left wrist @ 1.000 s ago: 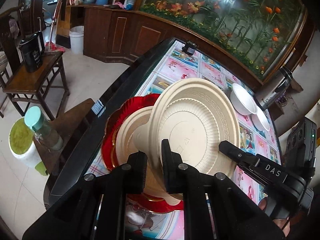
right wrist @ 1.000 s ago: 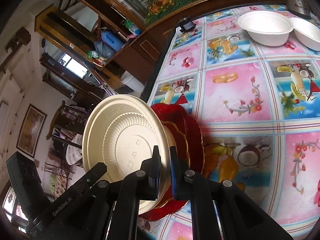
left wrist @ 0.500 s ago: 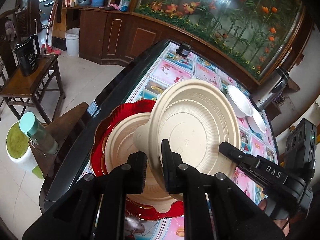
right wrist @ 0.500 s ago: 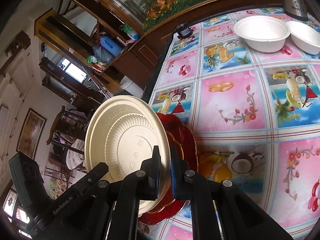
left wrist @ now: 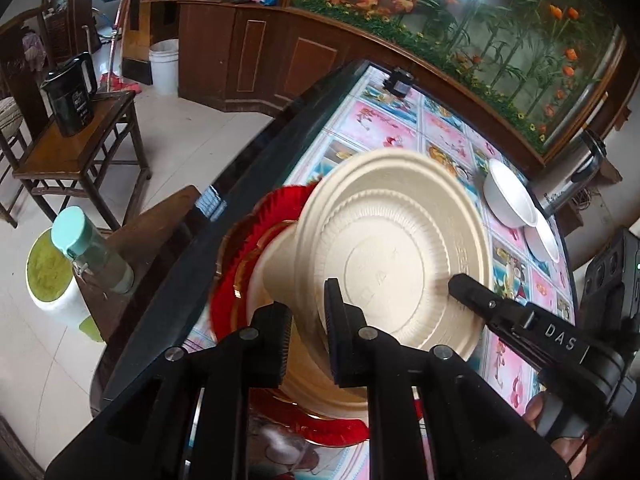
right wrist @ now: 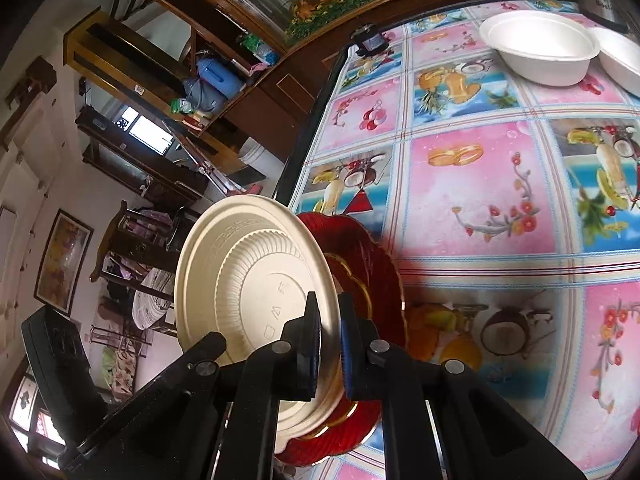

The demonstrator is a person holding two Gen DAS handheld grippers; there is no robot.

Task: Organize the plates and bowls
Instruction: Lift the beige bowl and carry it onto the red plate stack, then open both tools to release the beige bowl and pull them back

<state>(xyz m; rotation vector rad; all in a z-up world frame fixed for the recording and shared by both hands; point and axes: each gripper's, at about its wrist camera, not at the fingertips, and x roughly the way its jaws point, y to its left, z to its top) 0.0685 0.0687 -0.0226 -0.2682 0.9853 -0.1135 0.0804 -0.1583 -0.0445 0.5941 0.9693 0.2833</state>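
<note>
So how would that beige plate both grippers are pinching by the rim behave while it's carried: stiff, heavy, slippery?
The beige plate looks like moulded pulp or disposable ware, so probably light. The left gripper and right gripper each pinch only its rim while it stands tilted on edge, suggesting fair stiffness, though a thin rim may flex. Its matte ribbed surface probably grips well.

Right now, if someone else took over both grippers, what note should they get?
Left gripper: shut on the beige plate, pinching its rim.
Right gripper: shut on the same plate's rim from the other side.
The plate is held tilted, underside showing, above another beige plate lying on the red plate at the table's near edge.
Two white bowls sit side by side at the far end, untouched.
Done: one beige plate on the red one.
Left: probably lower the held plate onto that stack, release, then deal with the bowls.
</note>
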